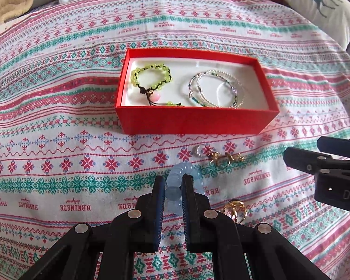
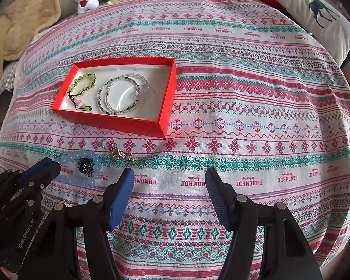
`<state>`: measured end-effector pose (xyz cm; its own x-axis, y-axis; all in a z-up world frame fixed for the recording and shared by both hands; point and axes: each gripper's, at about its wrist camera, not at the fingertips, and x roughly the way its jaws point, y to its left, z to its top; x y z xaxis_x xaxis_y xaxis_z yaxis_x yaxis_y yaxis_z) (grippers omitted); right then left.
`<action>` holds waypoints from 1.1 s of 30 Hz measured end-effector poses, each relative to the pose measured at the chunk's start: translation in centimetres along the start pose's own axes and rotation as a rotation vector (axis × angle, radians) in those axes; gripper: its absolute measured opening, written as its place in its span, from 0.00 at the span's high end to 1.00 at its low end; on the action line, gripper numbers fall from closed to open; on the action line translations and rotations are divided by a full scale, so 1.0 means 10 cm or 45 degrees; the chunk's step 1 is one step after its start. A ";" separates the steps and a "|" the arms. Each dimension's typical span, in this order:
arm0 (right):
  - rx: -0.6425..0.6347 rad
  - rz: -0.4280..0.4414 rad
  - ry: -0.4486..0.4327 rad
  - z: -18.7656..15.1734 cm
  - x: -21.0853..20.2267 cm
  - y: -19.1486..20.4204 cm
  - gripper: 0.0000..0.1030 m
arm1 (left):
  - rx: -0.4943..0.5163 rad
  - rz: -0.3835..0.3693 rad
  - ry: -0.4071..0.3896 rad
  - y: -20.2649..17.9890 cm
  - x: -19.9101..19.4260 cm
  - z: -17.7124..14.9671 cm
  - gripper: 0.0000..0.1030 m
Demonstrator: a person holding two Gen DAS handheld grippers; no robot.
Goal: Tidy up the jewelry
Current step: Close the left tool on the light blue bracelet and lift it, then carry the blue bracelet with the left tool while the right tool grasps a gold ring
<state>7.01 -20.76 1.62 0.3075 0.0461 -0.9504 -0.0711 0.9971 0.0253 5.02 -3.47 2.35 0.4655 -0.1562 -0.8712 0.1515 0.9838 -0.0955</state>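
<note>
Pale blue beads of a bracelet (image 1: 175, 182) are clamped between the fingers of the left gripper (image 1: 173, 194), low over the patterned cloth (image 1: 58, 121) in front of the red box (image 1: 189, 121). The right gripper (image 2: 169, 196) is held spread apart, gripping nothing.

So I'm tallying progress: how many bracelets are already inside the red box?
2. A green beaded bracelet lies at the left of the red box; a coiled clear-bead strand lies right. The light blue bracelet remains outside.
</note>
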 end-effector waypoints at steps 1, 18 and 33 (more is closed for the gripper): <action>0.000 0.000 -0.001 0.00 0.00 0.00 0.36 | -0.002 -0.005 -0.006 -0.01 -0.02 0.01 0.92; 0.019 0.036 0.045 0.05 0.12 0.06 0.36 | -0.125 -0.073 -0.121 0.27 -0.32 0.18 0.92; -0.026 0.174 0.242 -0.11 0.43 0.41 0.36 | -0.182 -0.078 -0.142 0.47 -0.39 0.21 0.92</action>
<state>7.05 -16.56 -2.72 0.1097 0.1666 -0.9799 -0.1199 0.9809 0.1533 5.72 1.58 6.30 0.5540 -0.2172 -0.8037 0.0608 0.9734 -0.2211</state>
